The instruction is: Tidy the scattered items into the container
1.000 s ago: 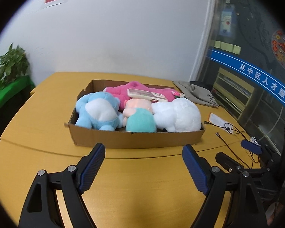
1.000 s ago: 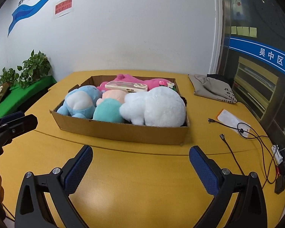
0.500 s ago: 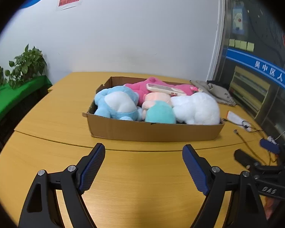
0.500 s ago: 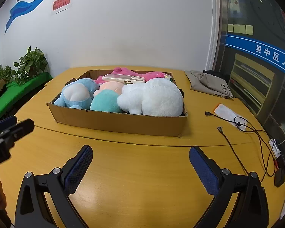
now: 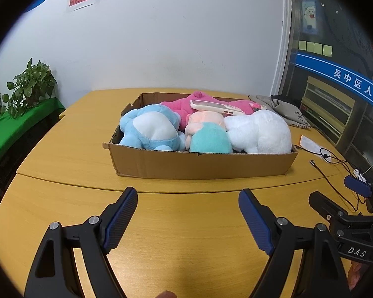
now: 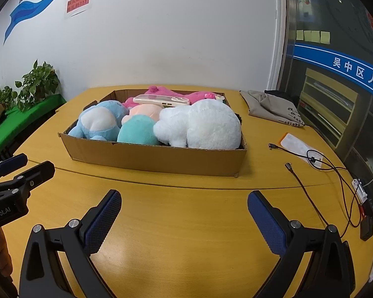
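Our left gripper (image 5: 187,214) and right gripper (image 6: 184,214) both hang spread wide and empty above the table (image 5: 181,236). Just ahead of them, the cardboard box (image 5: 201,165) holds blue (image 5: 150,129), teal (image 5: 209,140), white (image 5: 259,131) and pink (image 5: 184,104) plush toys, with a phone (image 5: 215,106) lying on top. Beside the left gripper, we read "DAS" on the right gripper's body.

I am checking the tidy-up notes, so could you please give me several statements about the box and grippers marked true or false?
1. The phone lies on the pink plush. True.
2. The white plush sits on the bare table beside the box. False: it is inside the cardboard box.
3. The left hand-held gripper grips a toy. False: it is open and empty.
4. The right hand-held gripper is open. True.
5. Cables lie right of the box. True.
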Motion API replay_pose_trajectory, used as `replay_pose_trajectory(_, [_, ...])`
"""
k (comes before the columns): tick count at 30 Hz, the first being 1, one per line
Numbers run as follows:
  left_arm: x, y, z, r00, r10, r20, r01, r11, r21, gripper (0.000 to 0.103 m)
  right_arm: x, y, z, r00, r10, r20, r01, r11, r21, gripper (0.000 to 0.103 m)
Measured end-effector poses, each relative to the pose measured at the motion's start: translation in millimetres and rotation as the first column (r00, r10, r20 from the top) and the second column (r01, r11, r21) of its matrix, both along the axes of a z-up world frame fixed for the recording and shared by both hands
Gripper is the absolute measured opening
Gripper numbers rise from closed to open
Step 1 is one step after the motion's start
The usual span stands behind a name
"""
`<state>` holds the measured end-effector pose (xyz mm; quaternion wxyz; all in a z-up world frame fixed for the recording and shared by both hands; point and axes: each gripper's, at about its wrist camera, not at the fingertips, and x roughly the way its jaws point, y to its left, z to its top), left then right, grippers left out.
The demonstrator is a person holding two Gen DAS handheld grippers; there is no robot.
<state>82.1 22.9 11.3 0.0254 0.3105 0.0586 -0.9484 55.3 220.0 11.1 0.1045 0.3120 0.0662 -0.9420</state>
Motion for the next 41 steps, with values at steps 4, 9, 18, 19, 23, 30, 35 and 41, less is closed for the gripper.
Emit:
replay_pose_trajectory(4, [-2, 3, 0, 1.000, -0.007, -0.003, 0.007, 1.000, 0.002, 0.084, -2, 1, -5, 1.000, -0.004, 0.014, 0.004, 1.000, -0.001, 0.103])
replay_pose_trajectory(9, [-5, 6, -3, 1.000, -0.008, -0.003, 0.008, 1.000, 0.013, 0.084, -6, 9, -7, 0.999, -0.011, 0.035, 0.012, 0.999, -0.039, 0.103])
replay_pose_trajectory(18, [-7, 13, -7, 1.000, -0.007, 0.003, 0.007, 1.000, 0.027, 0.084, -8, 13, -12, 0.999, -0.015, 0.036, 0.016, 0.999, -0.032, 0.103])
replay_pose_trajectory(19, [-7, 14, -7, 1.000, -0.009, 0.002, 0.009, 1.000, 0.025, 0.084, -9, 14, -13, 0.999, -0.017, 0.035, 0.018, 0.999, -0.030, 0.103])
replay_pose_trajectory(23, [-8, 21, -8, 1.000, 0.020, 0.011, -0.020, 1.000, -0.011, 0.084, -9, 18, -15, 0.999, -0.019, 0.036, 0.020, 0.999, -0.033, 0.103])
replay_pose_trajectory(30, [-11, 30, -7, 1.000, -0.001, 0.018, 0.001, 1.000, -0.029, 0.084, -9, 25, -22, 0.998, -0.036, 0.045, 0.039, 0.998, -0.054, 0.103])
replay_pose_trajectory(35, [-13, 39, -8, 1.000, -0.008, 0.030, 0.010, 0.999, -0.051, 0.084, -9, 29, -26, 0.998, -0.044, 0.045, 0.047, 0.998, -0.053, 0.103])
replay_pose_trajectory(41, [-13, 44, -13, 0.998, 0.013, 0.057, -0.008, 0.997, -0.081, 0.084, -11, 34, -26, 0.998, -0.046, 0.046, 0.049, 0.997, -0.063, 0.103])
